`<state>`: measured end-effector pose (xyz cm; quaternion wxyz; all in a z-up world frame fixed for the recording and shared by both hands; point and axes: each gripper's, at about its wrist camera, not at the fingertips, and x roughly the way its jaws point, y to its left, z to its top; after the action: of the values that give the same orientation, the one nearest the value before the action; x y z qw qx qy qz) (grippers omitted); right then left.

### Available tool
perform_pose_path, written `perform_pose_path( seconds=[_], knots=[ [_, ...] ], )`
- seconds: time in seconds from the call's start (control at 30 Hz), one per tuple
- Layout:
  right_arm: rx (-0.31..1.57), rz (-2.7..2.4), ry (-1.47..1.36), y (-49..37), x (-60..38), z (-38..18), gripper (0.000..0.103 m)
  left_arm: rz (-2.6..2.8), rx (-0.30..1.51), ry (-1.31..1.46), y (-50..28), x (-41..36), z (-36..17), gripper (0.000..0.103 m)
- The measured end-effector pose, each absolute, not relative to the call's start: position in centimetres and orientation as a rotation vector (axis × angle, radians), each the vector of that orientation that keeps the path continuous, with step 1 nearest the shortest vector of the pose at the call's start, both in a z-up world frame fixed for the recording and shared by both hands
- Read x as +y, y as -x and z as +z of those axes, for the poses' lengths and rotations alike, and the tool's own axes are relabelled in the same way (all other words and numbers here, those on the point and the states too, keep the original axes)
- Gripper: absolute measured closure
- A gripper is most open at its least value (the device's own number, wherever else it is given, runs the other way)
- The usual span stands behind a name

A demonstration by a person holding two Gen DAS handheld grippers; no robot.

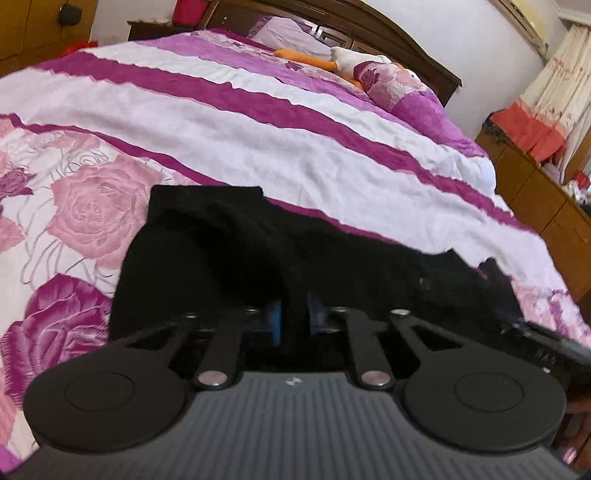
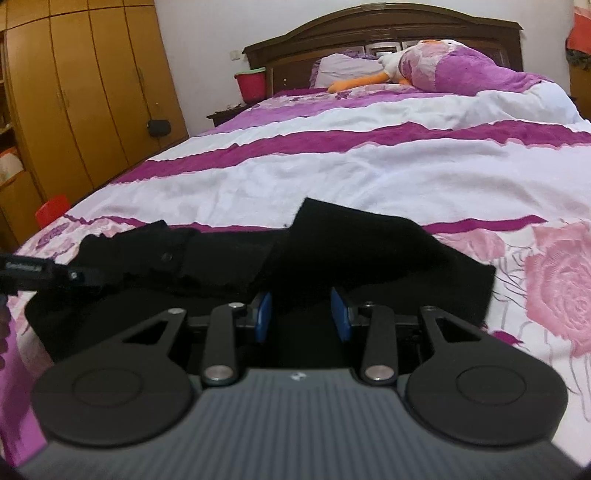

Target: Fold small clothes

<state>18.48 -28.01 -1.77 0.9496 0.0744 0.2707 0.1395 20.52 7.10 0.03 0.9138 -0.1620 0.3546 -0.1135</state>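
A small black garment (image 1: 229, 251) lies on the bed's flowered cover near its foot; in the right wrist view it (image 2: 369, 251) spreads across the front. My left gripper (image 1: 293, 314) is low over its near edge, blue pads a narrow gap apart with black cloth between them. My right gripper (image 2: 303, 314) is at the garment's near right part, its blue pads wider apart with cloth in the gap. The right gripper's tip (image 1: 535, 332) shows at the right in the left wrist view, and the left gripper's tip (image 2: 44, 275) shows at the left in the right wrist view.
The bed cover (image 2: 369, 166) has white and purple stripes and pink roses. A plush duck (image 2: 406, 62) and pillows lie by the dark headboard (image 2: 369, 33). A wooden wardrobe (image 2: 85, 92) stands left of the bed, a wooden cabinet (image 1: 535, 192) right.
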Motion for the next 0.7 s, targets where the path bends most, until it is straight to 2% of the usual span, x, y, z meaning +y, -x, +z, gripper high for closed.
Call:
perform_pose_path(
  seconds=[0.43,0.53,0.6,0.7],
  knots=[
    [0.514,0.166,-0.309,-23.3,-29.2,-1.6,0.066,-0.116,0.591,0.296,-25.6,6.9,3.7,0.089],
    [0.497,0.130,-0.347,-23.3,-29.8,-1.4,0.066,-0.128,0.588,0.289,-25.8,7.1,4.6,0.075],
    [0.492,0.126,-0.345,-23.0,-30.0,-1.1,0.065,-0.138,0.565,0.265,-25.2,7.1,5.3,0.062],
    [0.495,0.121,-0.315,-22.3,-29.9,-0.5,0.064,-0.138,0.542,0.232,-24.0,7.0,6.0,0.055]
  ],
)
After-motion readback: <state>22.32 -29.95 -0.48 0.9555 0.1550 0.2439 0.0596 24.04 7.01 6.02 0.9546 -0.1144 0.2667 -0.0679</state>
